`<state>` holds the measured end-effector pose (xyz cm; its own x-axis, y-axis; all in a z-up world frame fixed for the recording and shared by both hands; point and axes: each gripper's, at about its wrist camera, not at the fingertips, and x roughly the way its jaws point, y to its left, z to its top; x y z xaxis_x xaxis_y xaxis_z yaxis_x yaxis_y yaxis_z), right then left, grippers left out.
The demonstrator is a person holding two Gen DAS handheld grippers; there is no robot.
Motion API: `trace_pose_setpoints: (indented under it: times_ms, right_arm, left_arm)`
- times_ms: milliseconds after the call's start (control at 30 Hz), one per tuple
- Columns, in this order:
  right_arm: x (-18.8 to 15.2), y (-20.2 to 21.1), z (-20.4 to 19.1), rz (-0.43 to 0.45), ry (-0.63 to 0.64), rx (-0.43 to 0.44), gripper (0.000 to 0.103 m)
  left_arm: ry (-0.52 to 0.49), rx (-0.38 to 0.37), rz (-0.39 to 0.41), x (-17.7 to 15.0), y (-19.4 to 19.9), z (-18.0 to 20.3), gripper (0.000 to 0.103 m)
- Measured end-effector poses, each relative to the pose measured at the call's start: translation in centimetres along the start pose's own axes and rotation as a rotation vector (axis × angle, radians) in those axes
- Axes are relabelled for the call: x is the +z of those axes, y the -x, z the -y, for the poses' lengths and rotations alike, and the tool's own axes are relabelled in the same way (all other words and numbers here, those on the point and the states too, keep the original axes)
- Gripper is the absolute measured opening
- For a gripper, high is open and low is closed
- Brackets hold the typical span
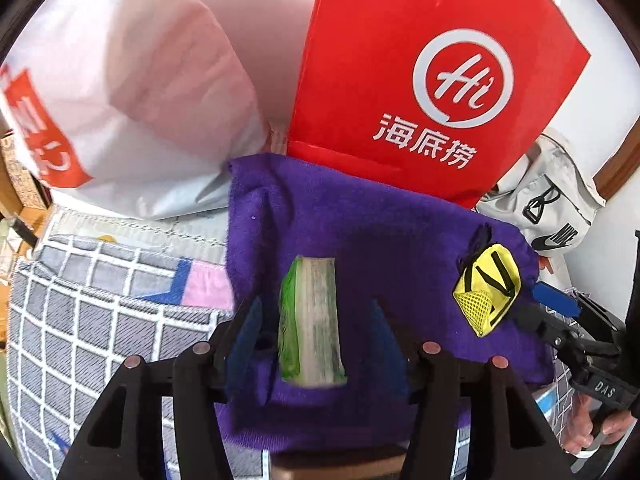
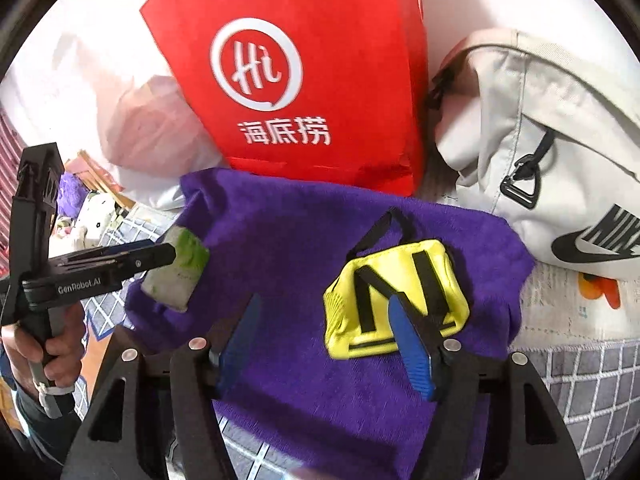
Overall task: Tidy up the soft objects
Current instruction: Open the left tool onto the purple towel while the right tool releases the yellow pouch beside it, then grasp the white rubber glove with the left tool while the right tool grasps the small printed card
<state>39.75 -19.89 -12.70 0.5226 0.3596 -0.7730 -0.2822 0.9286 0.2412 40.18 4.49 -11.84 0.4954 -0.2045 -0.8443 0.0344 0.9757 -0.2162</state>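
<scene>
A checked blanket (image 1: 100, 320) carries a purple towel (image 1: 360, 240); the sponge (image 1: 312, 320) points lengthwise away between the wide-open left gripper (image 1: 316, 320); the right gripper (image 2: 324, 332) is wide too, one finger (image 2: 412, 344) over the yellow pouch (image 2: 396, 300).

Purple fuzzy towel (image 1: 360, 216) is spread out a bit rumpled, its far edge right up against the bags. 2 soft things on it: a green-and-white sponge block (image 1: 310, 324) standing on edge toward the left, and a little yellow pouch (image 2: 394, 300) with black straps toward the right.
</scene>
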Motion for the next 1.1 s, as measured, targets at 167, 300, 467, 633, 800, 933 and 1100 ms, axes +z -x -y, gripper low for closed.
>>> trace_pose_setpoints:
  times_ms: [167,300,467,633,800,933,1100]
  right_arm:
    - [-2.0,3.1,-1.1,0.031,0.018,-0.008,0.066]
    - [-4.2,5.7,-2.0,0.044,0.009,-0.001,0.066]
    - [-7.7,8.6,-3.7,0.042,0.021,0.01,0.066]
    - [-11.5,10.3,-5.9,0.035,0.04,0.025,0.063]
    - [-14.4,10.1,-8.1,0.005,0.078,-0.001,0.046]
    - [-16.0,9.4,-9.7,-0.019,0.127,-0.044,0.045]
    - [-17.7,7.2,-11.7,-0.082,0.221,-0.113,0.029]
  left_arm:
    - [0.016,-0.001,0.037,-1.2,3.2,-0.4,0.054]
    - [-0.002,0.014,0.104,-2.8,6.6,0.1,0.054]
    - [0.001,-0.006,0.132,-5.5,9.7,0.0,0.054]
    - [0.03,0.046,0.111,-8.7,11.5,-1.2,0.054]
    - [0.043,0.083,0.1,-12.3,12.4,-3.0,0.054]
    - [0.081,0.064,0.081,-14.6,12.4,-4.4,0.054]
    - [0.079,0.065,0.066,-17.0,12.0,-5.4,0.054]
